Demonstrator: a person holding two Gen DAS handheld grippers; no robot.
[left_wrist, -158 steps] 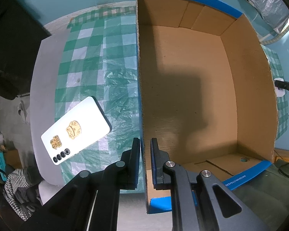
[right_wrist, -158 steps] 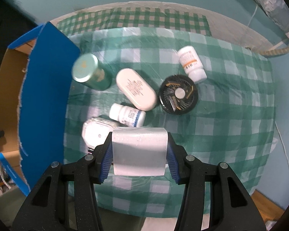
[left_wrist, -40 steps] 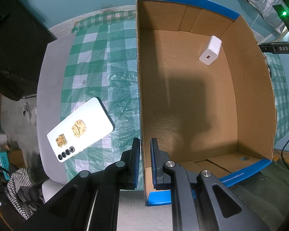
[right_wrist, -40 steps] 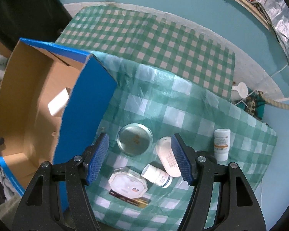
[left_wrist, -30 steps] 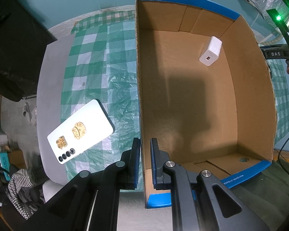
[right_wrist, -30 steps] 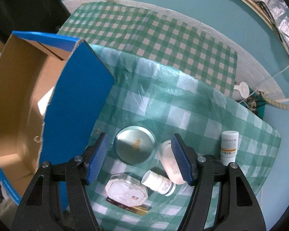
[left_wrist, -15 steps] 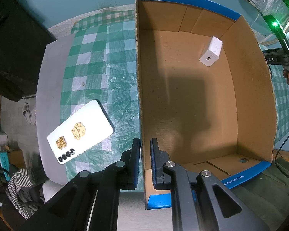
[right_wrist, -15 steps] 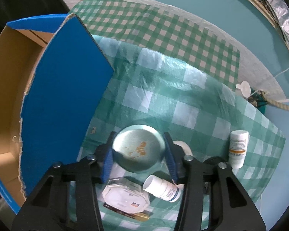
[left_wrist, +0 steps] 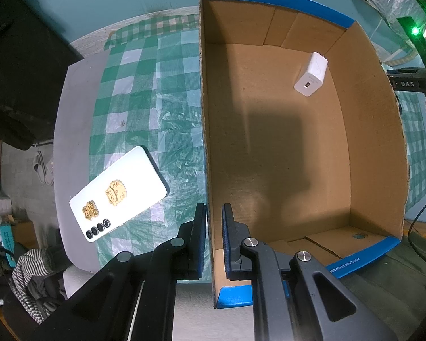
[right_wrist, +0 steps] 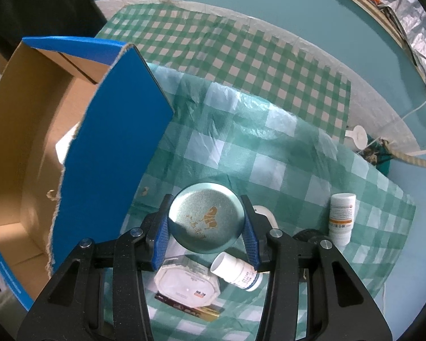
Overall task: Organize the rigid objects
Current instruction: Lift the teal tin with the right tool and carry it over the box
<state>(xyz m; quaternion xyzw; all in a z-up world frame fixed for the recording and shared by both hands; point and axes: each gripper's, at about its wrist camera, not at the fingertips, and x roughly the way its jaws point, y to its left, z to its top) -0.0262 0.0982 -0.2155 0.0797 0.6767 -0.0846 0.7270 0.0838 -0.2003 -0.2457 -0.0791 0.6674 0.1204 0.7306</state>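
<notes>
right tongs [right_wrist: 206, 228] clamped on the round teal tin [right_wrist: 206, 218], pads on opposite sides of its lid rim, tin above the checked desk [right_wrist: 284, 170] just beside the blue outer wall of the cardboard box [right_wrist: 113, 130]. left tongs [left_wrist: 213, 227] closed on the box's near side wall, one pad inside, one outside, steadying it. risks, as judged: grip sits on a smooth curved rim, so the tin could rotate or slip out on the way over the wall; if the lid is only pressed on, the body might drop away from it; the tin could catch the box's raw top edge if carried too low; a knock there would tug the box against the left hold. count: one tin held; one white charger [left_wrist: 311, 74] in the box, by the far corner; two white pill bottles [right_wrist: 341, 218] on the desk, one upright-looking, one lying; one white octagonal case [right_wrist: 186, 282]; one pale oval case, mostly hidden; one dark round item, barely visible; one white phone [left_wrist: 118, 193] on the desk on the box's other side.
</notes>
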